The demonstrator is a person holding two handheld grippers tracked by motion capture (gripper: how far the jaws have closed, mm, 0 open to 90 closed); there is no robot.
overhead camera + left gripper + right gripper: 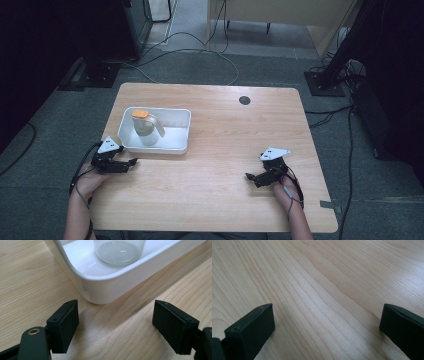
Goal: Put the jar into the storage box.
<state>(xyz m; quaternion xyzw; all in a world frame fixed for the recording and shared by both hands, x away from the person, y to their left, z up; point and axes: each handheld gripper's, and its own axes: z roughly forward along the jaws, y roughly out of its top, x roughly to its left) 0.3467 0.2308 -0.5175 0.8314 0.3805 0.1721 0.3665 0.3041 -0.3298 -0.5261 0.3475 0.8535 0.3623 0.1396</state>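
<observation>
A clear glass jug with an orange lid (144, 127) stands upright in a white rectangular tub (177, 144) on the left half of the wooden table (220, 150). My left gripper (131, 162) rests on the table just in front of the tub's near left corner, open and empty. In the left gripper view the jug's glass base (117, 251) sits inside the tub's rounded corner (105, 287), a short way beyond the open gripper (115, 326). My right gripper (251, 176) lies near the table's right front, open and empty, with bare wood between its fingers (252, 332).
A dark round grommet (244, 100) is set in the table near the far edge. Cables (200, 45) run over the grey floor behind the table. Black stands (325, 80) flank the back corners.
</observation>
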